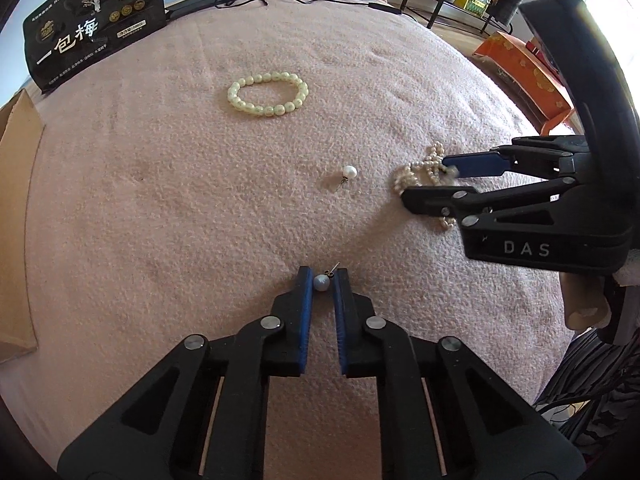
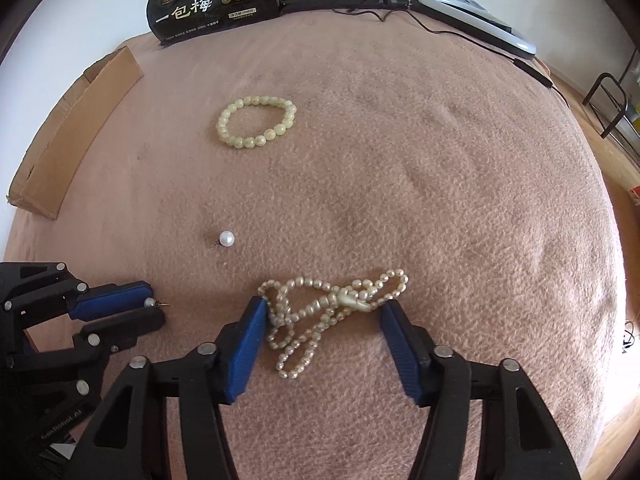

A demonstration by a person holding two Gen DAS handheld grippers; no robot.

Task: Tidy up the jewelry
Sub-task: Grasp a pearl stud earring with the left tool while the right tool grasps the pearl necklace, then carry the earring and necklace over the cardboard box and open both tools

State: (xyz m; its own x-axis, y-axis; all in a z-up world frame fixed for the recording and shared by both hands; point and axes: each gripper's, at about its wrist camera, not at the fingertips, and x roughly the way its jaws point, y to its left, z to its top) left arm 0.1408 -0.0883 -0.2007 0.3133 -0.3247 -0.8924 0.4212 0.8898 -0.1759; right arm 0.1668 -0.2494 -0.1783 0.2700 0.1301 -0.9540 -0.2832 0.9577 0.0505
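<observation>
Four bits of jewelry are sitting on the pink blanket, and I'll place everything off the bracelet since it's the easy one to spot: a closed ring of pale green-white beads lying flat out in the open, touching nothing. Biggest thing around is the black box with gold lettering, standing at the far edge of the blanket, beyond the bracelet and to its left. A flat strip of cardboard lies well to the left of the bracelet along the blanket's edge. The right gripper is on the near side of the bracelet and a bit right, fingers spread wide on either side of a tangled pearl necklace, with the left pad touching the strands while the right tip sits just beside them, not clamped. The left gripper is nearer still from the bracelet, its blue pads nearly together and pinching a small pearl earring, post sticking out past the tips. A second pearl earring lies loose on the blanket between the bracelet and the necklace.
</observation>
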